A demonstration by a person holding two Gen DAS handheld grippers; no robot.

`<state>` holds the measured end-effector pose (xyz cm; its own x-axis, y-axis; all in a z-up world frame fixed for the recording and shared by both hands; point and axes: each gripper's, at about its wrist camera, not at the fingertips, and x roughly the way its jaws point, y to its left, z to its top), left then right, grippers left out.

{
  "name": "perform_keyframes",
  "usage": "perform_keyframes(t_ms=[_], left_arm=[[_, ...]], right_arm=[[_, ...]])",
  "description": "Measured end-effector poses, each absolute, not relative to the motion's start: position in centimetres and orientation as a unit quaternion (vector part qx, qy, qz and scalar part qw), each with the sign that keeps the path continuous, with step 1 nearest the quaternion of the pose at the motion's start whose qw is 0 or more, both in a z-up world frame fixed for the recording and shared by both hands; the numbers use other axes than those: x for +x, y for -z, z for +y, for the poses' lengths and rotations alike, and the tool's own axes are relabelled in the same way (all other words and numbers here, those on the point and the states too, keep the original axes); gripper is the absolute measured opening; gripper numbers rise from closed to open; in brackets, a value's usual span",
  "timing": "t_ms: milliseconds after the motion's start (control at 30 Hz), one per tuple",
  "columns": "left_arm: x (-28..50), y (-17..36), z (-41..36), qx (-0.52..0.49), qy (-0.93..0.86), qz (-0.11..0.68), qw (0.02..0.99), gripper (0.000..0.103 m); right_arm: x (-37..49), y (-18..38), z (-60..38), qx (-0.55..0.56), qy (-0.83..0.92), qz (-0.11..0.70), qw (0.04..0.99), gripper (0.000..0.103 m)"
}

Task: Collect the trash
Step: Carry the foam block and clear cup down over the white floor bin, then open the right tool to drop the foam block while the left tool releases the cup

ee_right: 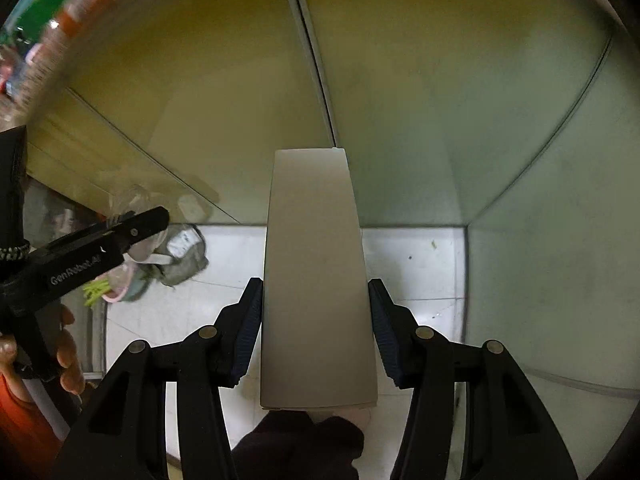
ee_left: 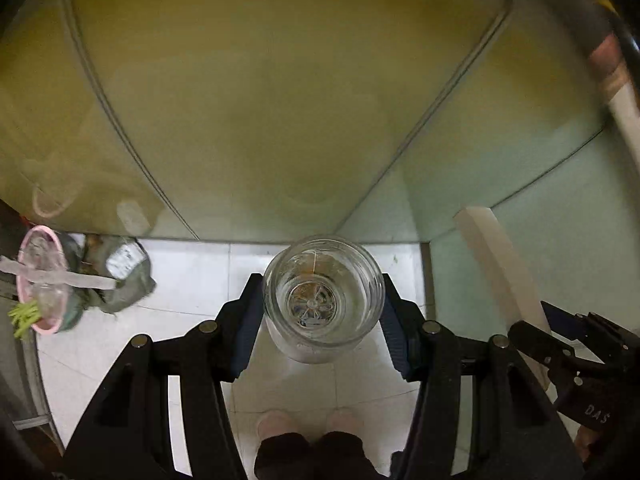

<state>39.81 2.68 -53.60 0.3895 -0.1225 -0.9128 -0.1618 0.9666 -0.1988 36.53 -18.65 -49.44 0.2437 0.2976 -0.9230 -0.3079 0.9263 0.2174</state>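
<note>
My left gripper point(ee_left: 323, 300) is shut on a clear glass jar point(ee_left: 323, 298), held mouth toward the camera above the white tiled floor. My right gripper point(ee_right: 316, 312) is shut on a flat white box point(ee_right: 318, 280), held lengthwise between the pads. The white box also shows at the right of the left wrist view point(ee_left: 500, 272), with the right gripper point(ee_left: 568, 344) below it. A pink-rimmed clear cup point(ee_left: 42, 280) with green scraps lies on a crumpled grey bag point(ee_left: 124, 276) on the floor at left.
Yellow-green cabinet panels point(ee_left: 260, 100) stand ahead, meeting a pale green wall point(ee_left: 540, 200) at the right corner. The person's feet point(ee_left: 308, 424) are below the grippers. The left gripper's body point(ee_right: 92, 256) crosses the left of the right wrist view, over the cup and bag point(ee_right: 180, 256).
</note>
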Motion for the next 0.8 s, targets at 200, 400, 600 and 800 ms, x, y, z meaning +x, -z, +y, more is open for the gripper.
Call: perform_keyframes(t_ms=[200,400,600,800], left_arm=[[41.7,65.4,1.9,-0.126,0.010,0.571,0.811,0.054],[43.2,75.2,1.8,-0.135,0.029,0.584,0.800,0.054],[44.3,81.4,1.2,-0.136,0.042,0.590,0.795,0.054],[44.7,82.7,1.8,-0.136,0.049,0.583,0.799,0.056]], right_arm=[[38.4,61.5,-18.0,-0.006,-0.203,0.600,0.774,0.049],[40.0,71.3,-16.6,-0.027,-0.217,0.609,0.763,0.049],[40.8,76.6,-15.2,-0.054,-0.244,0.609,0.753,0.049],[40.5,75.2,-14.1,-0.081,-0.253,0.568,0.779,0.057]])
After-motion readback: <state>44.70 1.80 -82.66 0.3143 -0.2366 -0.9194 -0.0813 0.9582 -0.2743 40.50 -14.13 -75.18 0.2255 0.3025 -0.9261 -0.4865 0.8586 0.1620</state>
